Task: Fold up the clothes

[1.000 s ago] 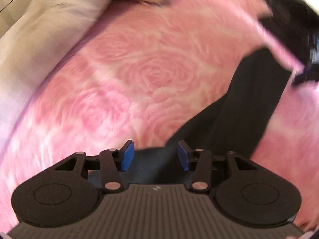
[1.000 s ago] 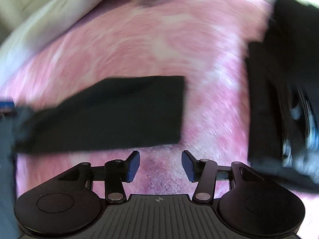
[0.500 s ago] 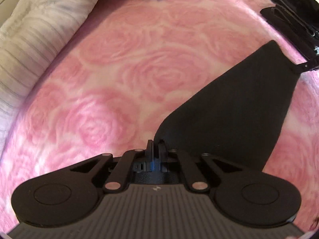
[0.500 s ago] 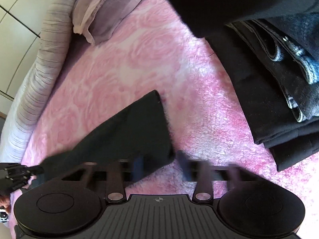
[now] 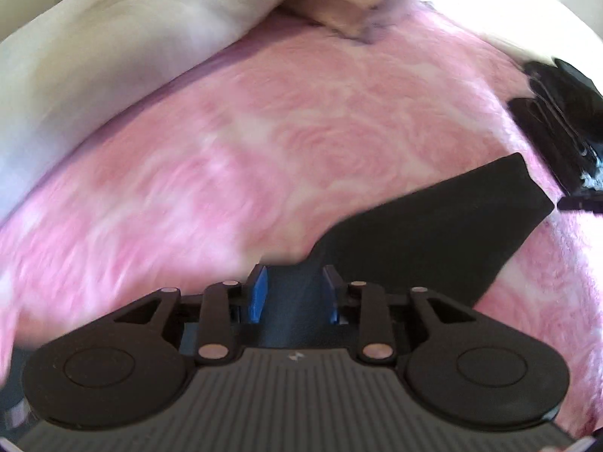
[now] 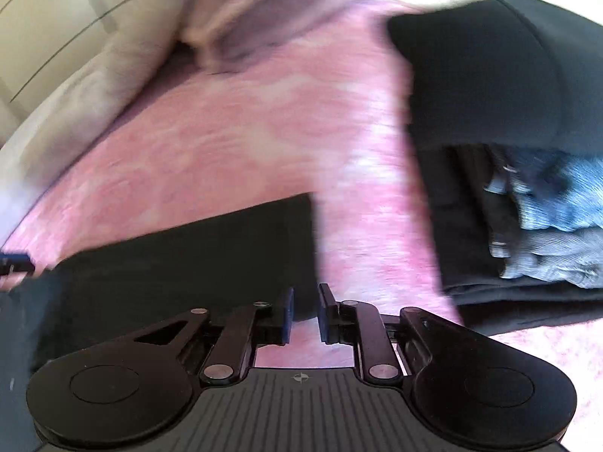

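Holding: nothing in either of the tongs; both are released.
Left tongs (image 5: 294, 293): blue pads spread apart, dark cloth lying between them but not pinched; half a second ago these tongs were clenched on that cloth.
Right tongs (image 6: 304, 314): parted by a narrow gap with pink bedspread showing through; the cloth's corner lies just behind the left pad, and contact cannot be told.
Black garment (image 5: 433, 233): a long dark strip lying flat on the bed; in the left wrist view its long axis runs from the left tongs up and to the right, ending in a squared-off end near the stack.
Same garment, right wrist view (image 6: 181, 263): it stretches leftward from the right tongs, the squared end just above them and the far end reaching the left edge.
Bedspread (image 5: 264, 150): pink with a rose pattern, carrying everything.
Stack of folded clothes (image 6: 508, 207): dark and blue-grey pieces piled to the right of the right tongs, apart from the strip, with a strip of bedspread between.
Pillows (image 5: 113, 37): pale, along the head of the bed, well apart from the garment.
Sharpness: both views are motion-blurred.
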